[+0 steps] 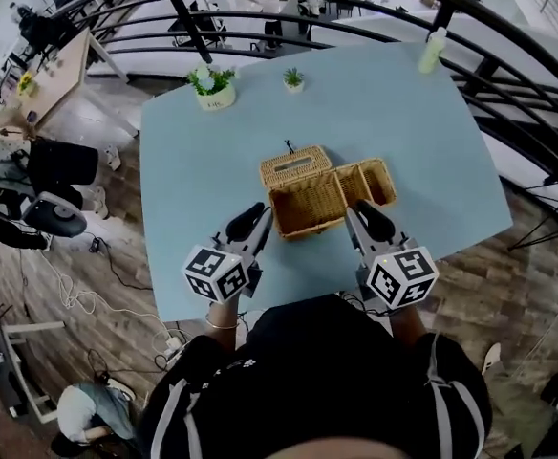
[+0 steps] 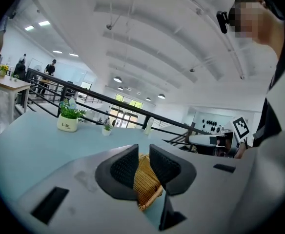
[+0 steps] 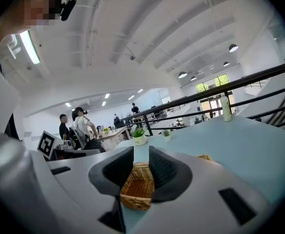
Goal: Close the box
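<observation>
Saw the wicker box (image 1: 306,208) open on the blue table (image 1: 403,122), back lid (image 1: 295,167) and right lid (image 1: 373,182) flopped outward. Caught the left gripper (image 1: 258,214) at the near-left corner, parted only a slit, gripping nothing (wicker showing through the gap); same for the right gripper (image 1: 356,214), empty. Looked likely to slide the light box rather than flip a lid, if nudged low

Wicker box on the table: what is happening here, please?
A person holds a gripper in each hand beside the open wicker box on the blue table. The left gripper is near its front left corner, the right gripper at its right side. Neither grips anything; the back lid and side lid lie folded out.
</observation>
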A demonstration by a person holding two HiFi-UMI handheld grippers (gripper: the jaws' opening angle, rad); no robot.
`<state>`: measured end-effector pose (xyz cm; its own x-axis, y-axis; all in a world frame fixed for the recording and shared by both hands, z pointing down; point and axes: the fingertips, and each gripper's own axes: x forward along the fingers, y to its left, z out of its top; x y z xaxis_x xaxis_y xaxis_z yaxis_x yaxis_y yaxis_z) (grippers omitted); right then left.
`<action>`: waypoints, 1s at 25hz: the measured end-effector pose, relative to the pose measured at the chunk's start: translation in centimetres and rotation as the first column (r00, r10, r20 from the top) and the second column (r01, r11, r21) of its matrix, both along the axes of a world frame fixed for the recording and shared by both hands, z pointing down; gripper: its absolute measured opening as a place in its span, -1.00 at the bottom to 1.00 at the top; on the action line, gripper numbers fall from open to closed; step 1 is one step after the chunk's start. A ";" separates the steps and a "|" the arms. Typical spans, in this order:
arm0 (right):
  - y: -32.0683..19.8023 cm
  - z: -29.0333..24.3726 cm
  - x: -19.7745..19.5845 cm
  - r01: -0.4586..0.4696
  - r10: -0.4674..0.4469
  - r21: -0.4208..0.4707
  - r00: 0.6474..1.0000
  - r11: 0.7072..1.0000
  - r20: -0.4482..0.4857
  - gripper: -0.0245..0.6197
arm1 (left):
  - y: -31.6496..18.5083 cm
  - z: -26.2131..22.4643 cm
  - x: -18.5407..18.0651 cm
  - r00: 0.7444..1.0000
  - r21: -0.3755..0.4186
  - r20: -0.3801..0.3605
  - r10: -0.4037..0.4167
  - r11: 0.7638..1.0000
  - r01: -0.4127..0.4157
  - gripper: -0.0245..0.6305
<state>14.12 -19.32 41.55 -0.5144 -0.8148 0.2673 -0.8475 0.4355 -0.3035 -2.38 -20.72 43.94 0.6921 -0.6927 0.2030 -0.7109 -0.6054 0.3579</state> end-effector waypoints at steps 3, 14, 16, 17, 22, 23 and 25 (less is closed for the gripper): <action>-1.2 0.4 0.8 0.045 -0.045 -0.010 0.999 0.999 0.001 -0.62 | -0.6 0.4 0.7 0.999 -0.019 0.003 -0.042 0.999 0.042 -0.77; -4.0 2.2 0.3 0.199 -0.200 -0.045 0.980 0.979 -0.011 -0.60 | -1.5 1.6 -0.3 0.982 -0.090 0.001 -0.190 0.978 0.189 -0.73; -4.3 2.6 0.2 0.220 -0.221 -0.051 0.975 0.974 -0.017 -0.60 | -1.6 1.8 -0.4 0.979 -0.102 0.006 -0.204 0.974 0.204 -0.70; -4.5 2.8 0.1 0.229 -0.231 -0.052 0.973 0.972 -0.021 -0.60 | -1.7 1.9 -0.5 0.978 -0.105 0.009 -0.210 0.972 0.209 -0.70; -5.4 4.0 -0.7 0.255 -0.258 -0.065 0.966 0.965 -0.034 -0.60 | -2.2 2.5 -1.7 0.976 -0.129 0.013 -0.219 0.967 0.219 -0.66; -5.6 4.1 -1.0 0.255 -0.258 -0.068 0.965 0.964 -0.037 -0.60 | -2.3 2.6 -2.2 0.975 -0.138 0.005 -0.222 0.966 0.221 -0.65; -5.9 4.1 -1.8 0.251 -0.255 -0.068 0.966 0.965 -0.043 -0.60 | -2.6 2.7 -3.4 0.973 -0.157 -0.013 -0.232 0.961 0.228 -0.64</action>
<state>12.36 -25.18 45.68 -0.6862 -0.6410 0.3439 -0.7271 0.6196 -0.2958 -5.75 -23.30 46.61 0.5254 -0.7962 0.2998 -0.8115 -0.3632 0.4577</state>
